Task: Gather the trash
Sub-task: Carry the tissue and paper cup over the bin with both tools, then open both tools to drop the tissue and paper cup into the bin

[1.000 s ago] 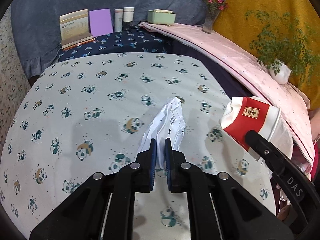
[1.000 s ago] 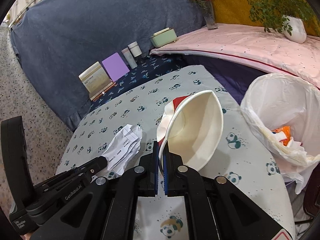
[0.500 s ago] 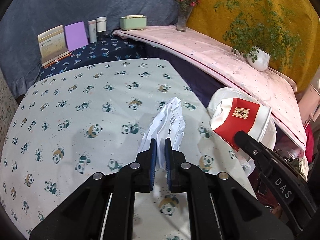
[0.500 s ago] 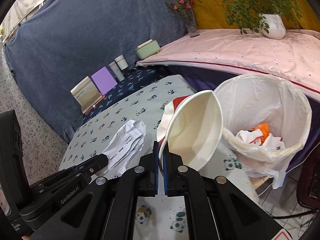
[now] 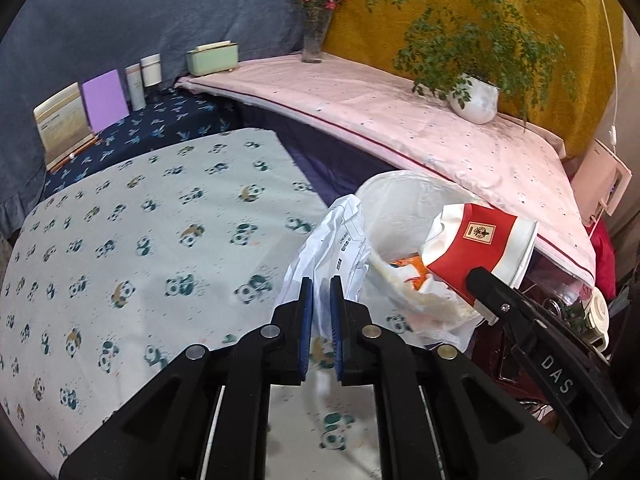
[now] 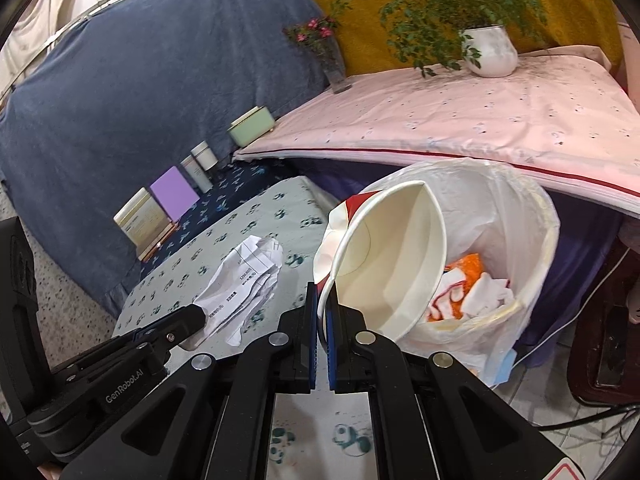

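My left gripper is shut on a crumpled white printed paper, held above the right edge of the panda-print table. My right gripper is shut on the rim of a squashed red-and-white paper cup, whose white inside faces the right wrist camera. In the left wrist view the cup hangs over a bin lined with a white plastic bag. The bin holds orange and white scraps. The paper and the left gripper show at the left of the right wrist view.
A pink-covered ledge with a potted plant and a flower vase runs behind the bin. Boxes, a purple card and jars stand at the table's far end. Cables and dark clutter lie on the floor at right.
Both grippers have carried the paper and the cup rightward, from over the middle of the table to its right edge. The bin now fills the view just beyond them.
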`<state>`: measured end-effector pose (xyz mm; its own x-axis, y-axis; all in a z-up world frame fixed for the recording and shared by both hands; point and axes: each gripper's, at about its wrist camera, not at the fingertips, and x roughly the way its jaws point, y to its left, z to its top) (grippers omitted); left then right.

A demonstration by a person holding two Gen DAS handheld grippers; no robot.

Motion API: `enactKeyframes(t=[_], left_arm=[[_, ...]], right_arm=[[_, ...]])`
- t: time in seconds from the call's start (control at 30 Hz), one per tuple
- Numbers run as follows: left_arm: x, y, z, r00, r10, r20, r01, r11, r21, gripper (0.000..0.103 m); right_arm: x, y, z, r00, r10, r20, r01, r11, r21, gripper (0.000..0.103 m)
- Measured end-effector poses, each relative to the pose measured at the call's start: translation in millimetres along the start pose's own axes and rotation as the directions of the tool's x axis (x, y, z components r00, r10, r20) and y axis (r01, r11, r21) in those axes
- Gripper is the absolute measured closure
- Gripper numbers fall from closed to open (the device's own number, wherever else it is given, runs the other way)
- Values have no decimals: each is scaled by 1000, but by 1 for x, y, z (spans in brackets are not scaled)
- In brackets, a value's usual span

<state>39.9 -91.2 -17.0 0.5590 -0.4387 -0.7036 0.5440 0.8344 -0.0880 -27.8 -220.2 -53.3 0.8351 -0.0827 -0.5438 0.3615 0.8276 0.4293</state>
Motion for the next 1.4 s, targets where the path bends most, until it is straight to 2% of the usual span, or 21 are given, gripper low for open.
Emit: enactKeyframes(t=[0.37,0.6,0.97,1.4], left_arm=[[25,-42,19,999,-53,-11,53,997,48,95],[44,-56,27,997,-72,-29,74,996,58,94],[77,-68,40,994,-86,-61,90,994,56,94],[104,-63,51,994,-83,-71,86,995,40,92]], right_arm=[[-5,-45,11,998,-57,22,55,996,68,99],[2,-66,15,997,-80,18,78,992,95,99],[23,-79,31,996,-87,5,86,992,95,99],[48,-80,43,996,-90,-9,91,993,82,98]])
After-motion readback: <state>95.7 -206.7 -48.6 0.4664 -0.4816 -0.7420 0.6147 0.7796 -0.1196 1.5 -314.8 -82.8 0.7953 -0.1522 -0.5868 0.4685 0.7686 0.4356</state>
